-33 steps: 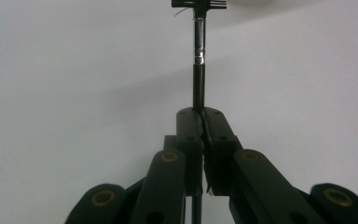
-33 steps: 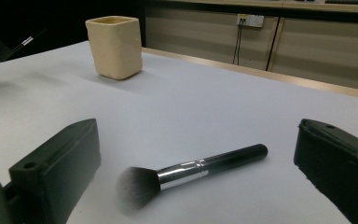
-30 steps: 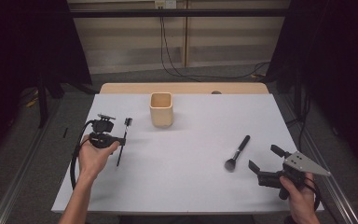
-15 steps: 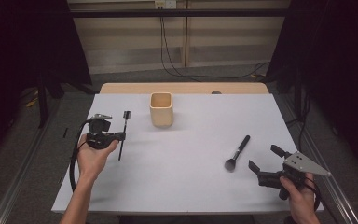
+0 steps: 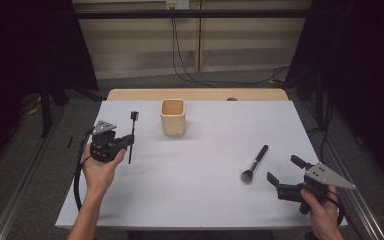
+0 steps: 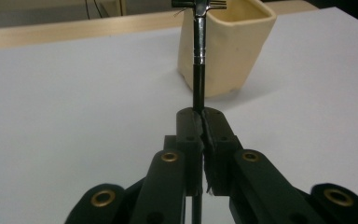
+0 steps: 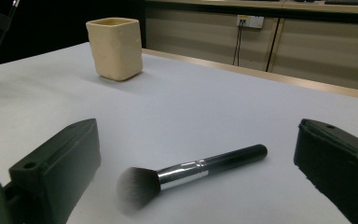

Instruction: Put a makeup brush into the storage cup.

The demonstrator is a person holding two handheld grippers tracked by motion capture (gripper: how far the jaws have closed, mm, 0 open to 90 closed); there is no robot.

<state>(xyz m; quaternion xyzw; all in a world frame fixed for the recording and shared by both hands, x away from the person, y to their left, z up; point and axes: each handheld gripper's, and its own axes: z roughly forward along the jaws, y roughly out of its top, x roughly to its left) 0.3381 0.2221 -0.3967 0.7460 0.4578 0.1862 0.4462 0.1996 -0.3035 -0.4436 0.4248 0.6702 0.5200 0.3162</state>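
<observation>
My left gripper (image 5: 129,140) (image 6: 200,122) is shut on the black handle of a thin brush (image 5: 132,131) (image 6: 198,70) with a small comb-like head. It holds the brush just above the white table at the left. The brush head points toward the far side, level with the beige square cup (image 5: 173,117) (image 6: 228,46) (image 7: 115,46), which stands upright at the back centre. A black powder brush (image 5: 254,163) (image 7: 191,170) with soft bristles lies flat at the front right. My right gripper (image 5: 282,168) (image 7: 198,135) is open just behind it, jaws wide on either side and not touching it.
The white table top (image 5: 205,200) has a wooden strip (image 5: 195,94) along its far edge. Cables (image 5: 180,60) hang against the back wall beyond the table. Dark curtains stand at both sides. A metal rail (image 5: 20,200) runs along the left floor.
My left gripper has carried the thin brush a little toward the far side of the table, off the surface. The right gripper and the powder brush have stayed put.
</observation>
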